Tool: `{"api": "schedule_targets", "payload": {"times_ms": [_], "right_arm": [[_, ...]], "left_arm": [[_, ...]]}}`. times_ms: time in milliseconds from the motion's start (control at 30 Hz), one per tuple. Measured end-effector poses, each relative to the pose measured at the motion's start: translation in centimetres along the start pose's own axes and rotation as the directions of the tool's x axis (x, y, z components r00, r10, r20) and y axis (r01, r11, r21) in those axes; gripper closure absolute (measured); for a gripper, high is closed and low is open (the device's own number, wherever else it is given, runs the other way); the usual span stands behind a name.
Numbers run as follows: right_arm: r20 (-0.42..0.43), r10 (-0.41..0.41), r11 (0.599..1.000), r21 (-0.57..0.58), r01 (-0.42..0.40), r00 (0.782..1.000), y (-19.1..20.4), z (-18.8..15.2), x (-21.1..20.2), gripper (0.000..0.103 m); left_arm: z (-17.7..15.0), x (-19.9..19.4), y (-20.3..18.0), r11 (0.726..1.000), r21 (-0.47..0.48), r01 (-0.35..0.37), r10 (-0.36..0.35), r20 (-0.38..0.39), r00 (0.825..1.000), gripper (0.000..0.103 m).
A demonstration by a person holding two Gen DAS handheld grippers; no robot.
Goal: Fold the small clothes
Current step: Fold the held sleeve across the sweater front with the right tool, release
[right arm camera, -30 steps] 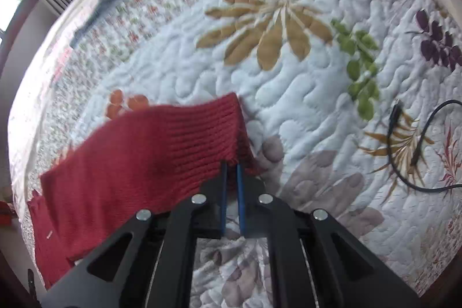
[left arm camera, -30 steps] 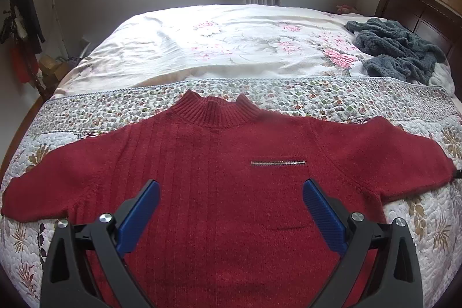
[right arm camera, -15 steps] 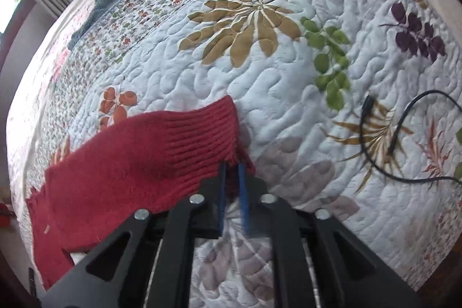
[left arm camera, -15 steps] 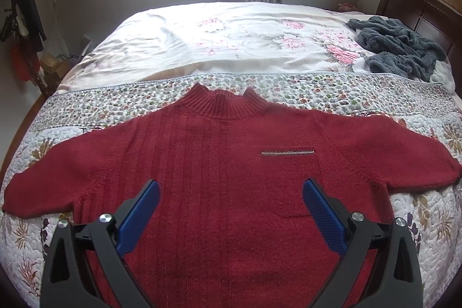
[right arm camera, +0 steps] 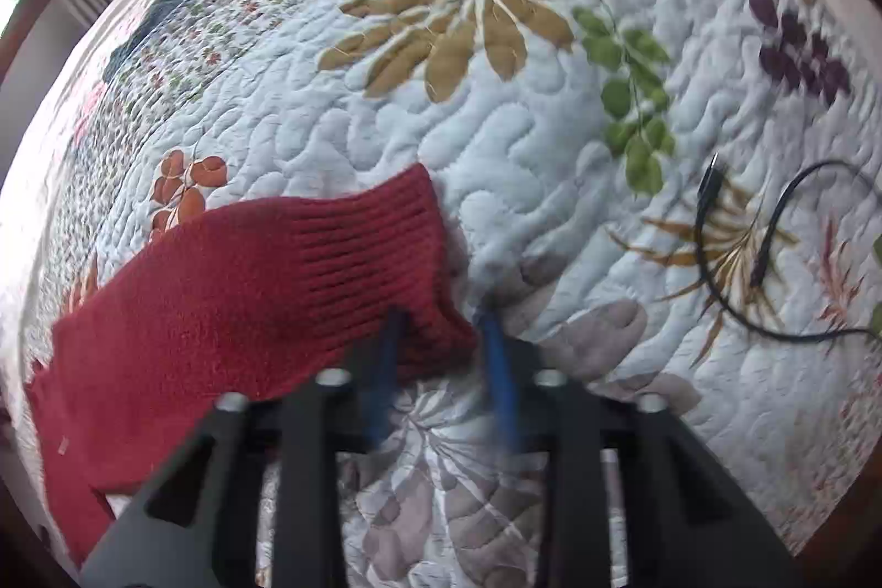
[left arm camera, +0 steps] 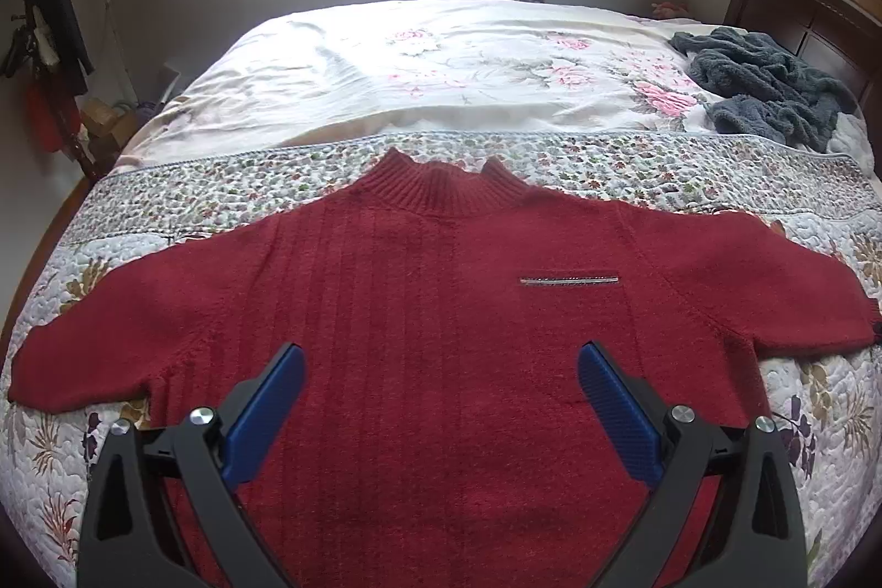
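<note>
Right wrist: right tool (right arm camera: 441, 329) parted around sweater cuff (right arm camera: 380, 252)

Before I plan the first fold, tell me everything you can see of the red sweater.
The red sweater is a fuzzy knit with a ribbed mock collar, vertical ribs down the front and a thin silvery strip on the chest. It lies flat, face up, on the quilted bedspread, sleeves spread sideways. The left tongs hover open above it. The right tongs, open, straddle a corner of one ribbed cuff.
</note>
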State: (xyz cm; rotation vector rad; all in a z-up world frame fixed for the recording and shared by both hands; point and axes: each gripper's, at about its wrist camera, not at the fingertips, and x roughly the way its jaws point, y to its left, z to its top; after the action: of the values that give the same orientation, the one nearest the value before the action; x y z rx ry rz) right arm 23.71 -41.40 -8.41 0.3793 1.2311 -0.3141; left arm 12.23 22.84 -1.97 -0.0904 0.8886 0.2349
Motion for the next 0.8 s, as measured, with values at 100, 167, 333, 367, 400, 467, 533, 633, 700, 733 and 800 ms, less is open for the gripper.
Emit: {"api": "schedule_targets", "payload": {"times_ms": [100, 167, 333, 367, 400, 467, 533, 633, 700, 733, 800], "right_arm": [[0.020, 0.004, 0.999, -0.047, -0.003, 1.000, 1.0, -0.2, -1.3, 0.095], [0.056, 0.029, 0.997, -0.069, -0.025, 0.998, 1.5, -0.3, -2.8, 0.096], [0.107, 0.226, 0.970, -0.118, -0.213, 0.968, 5.0, -1.6, -7.5, 0.096], [0.107, 0.247, 0.961, -0.151, -0.230, 0.963, 6.3, -2.0, -8.3, 0.096], [0.105, 0.265, 0.952, -0.185, -0.243, 0.958, 7.9, -2.4, -9.1, 0.096], [0.099, 0.291, 0.934, -0.243, -0.261, 0.952, 11.3, -3.0, -9.8, 0.096], [0.084, 0.322, 0.907, -0.312, -0.282, 0.943, 15.4, -4.0, -10.5, 0.096], [0.046, 0.360, 0.862, -0.397, -0.314, 0.932, 21.2, -5.7, -10.7, 0.096], [0.024, 0.371, 0.837, -0.442, -0.323, 0.928, 24.1, -7.0, -10.6, 0.096], [0.006, 0.375, 0.815, -0.478, -0.327, 0.927, 26.1, -8.3, -10.4, 0.096], [-0.019, 0.384, 0.783, -0.523, -0.337, 0.923, 28.8, -10.1, -10.2, 0.096]], "left_arm": [[-0.2, -0.1, 0.7, 1.000, -0.006, -0.005, 0.005, -0.004, 1.000, 0.004], [-0.3, -0.2, 1.3, 1.000, -0.009, -0.010, 0.010, -0.007, 1.000, 0.004], [-0.8, 0.0, 3.1, 0.999, -0.028, -0.020, 0.019, -0.030, 0.999, 0.004], [-0.9, 0.1, 3.3, 0.999, -0.033, -0.021, 0.019, -0.034, 0.999, 0.004], [-1.0, 0.1, 3.6, 0.999, -0.042, -0.020, 0.018, -0.040, 0.999, 0.004], [-1.1, 0.2, 4.3, 0.998, -0.057, -0.014, 0.011, -0.050, 0.999, 0.004], [-1.3, 0.1, 4.8, 0.998, -0.066, -0.011, 0.007, -0.055, 0.998, 0.004], [-1.4, 0.2, 5.2, 0.998, -0.070, 0.000, -0.004, -0.065, 0.998, 0.004], [-1.4, 0.3, 5.4, 0.998, -0.063, 0.005, -0.010, -0.072, 0.997, 0.004], [-1.4, 0.4, 5.5, 0.998, -0.058, 0.009, -0.013, -0.078, 0.997, 0.004], [-1.4, 0.5, 5.6, 0.998, -0.059, 0.016, -0.021, -0.083, 0.996, 0.004]]}}
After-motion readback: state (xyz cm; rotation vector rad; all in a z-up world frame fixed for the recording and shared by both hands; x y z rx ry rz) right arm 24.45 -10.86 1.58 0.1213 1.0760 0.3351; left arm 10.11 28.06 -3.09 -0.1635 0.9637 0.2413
